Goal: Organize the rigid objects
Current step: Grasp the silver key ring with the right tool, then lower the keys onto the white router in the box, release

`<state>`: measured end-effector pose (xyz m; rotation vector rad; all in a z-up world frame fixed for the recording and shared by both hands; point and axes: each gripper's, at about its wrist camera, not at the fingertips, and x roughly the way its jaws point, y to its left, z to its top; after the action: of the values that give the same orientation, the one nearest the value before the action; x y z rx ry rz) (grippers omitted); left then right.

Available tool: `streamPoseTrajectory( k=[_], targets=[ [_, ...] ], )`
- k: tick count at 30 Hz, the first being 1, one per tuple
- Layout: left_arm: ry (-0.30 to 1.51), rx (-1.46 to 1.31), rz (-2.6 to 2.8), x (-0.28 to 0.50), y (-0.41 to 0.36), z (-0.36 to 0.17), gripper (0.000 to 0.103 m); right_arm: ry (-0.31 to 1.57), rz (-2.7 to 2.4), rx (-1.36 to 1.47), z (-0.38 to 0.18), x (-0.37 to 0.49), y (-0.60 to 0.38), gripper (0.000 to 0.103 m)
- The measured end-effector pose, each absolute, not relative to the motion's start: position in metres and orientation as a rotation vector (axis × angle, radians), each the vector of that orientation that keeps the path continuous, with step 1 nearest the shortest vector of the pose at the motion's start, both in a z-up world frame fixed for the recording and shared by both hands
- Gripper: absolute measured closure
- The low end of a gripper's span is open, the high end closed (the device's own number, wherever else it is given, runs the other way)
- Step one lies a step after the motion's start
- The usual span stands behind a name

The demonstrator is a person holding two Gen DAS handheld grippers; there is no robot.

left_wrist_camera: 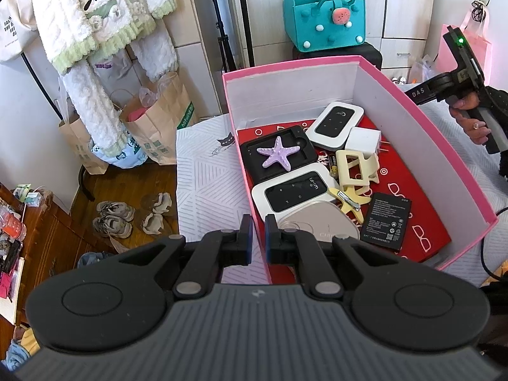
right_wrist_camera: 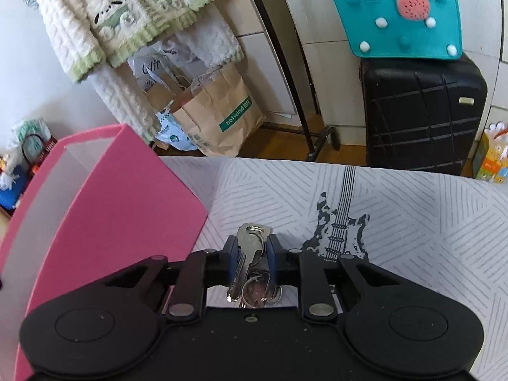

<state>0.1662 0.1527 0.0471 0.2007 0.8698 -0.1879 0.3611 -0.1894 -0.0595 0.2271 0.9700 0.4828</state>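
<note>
A pink box (left_wrist_camera: pixel 422 120) with white inner walls sits on the patterned table. It holds a purple starfish (left_wrist_camera: pixel 277 157) on a black tray, two white wifi routers (left_wrist_camera: pixel 335 123), a white charger cube (left_wrist_camera: pixel 363 139), cream hair clips (left_wrist_camera: pixel 357 166), a black battery (left_wrist_camera: pixel 386 217) and a silver disc (left_wrist_camera: pixel 320 222). My left gripper (left_wrist_camera: pixel 258 235) is nearly shut, empty, straddling the box's near left wall. My right gripper (right_wrist_camera: pixel 252 247) is shut on a bunch of silver keys (right_wrist_camera: pixel 250 257), above the tablecloth right of the box's pink outer wall (right_wrist_camera: pixel 120 209). The right tool's handle shows in the left wrist view (left_wrist_camera: pixel 466 95).
A white tablecloth with a guitar print (right_wrist_camera: pixel 343 225) covers the table. Beyond its far edge stand a black suitcase (right_wrist_camera: pixel 422 114) with a teal felt bag (right_wrist_camera: pixel 400 16), paper bags (right_wrist_camera: pixel 219 117) and hanging fleece clothes (left_wrist_camera: pixel 104 22). Shoes (left_wrist_camera: pixel 114 219) lie on the wooden floor.
</note>
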Motion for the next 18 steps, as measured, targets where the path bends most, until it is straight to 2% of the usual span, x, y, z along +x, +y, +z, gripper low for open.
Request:
streamPoseTrajectory(
  k=[1,2,12,18],
  targets=[
    [0.87,0.201,-0.188,0.166,0.153,0.047,0.096,0.967,0.488,0.235,-0.059,0.36,-0.191,0.085],
    [0.87,0.202,-0.188,0.166,0.153,0.047,0.096,0.96,0.495,0.244,-0.058,0.358,-0.192,0.097],
    [0.869,0.199,-0.187,0.167,0.153,0.047,0.096,0.911,0.546,0.21,-0.035,0.332,-0.183,0.097],
    [0.87,0.222,-0.188,0.166,0.151,0.048,0.096,0.863,0.568,0.155,-0.003,0.317,-0.177,0.097]
  ],
)
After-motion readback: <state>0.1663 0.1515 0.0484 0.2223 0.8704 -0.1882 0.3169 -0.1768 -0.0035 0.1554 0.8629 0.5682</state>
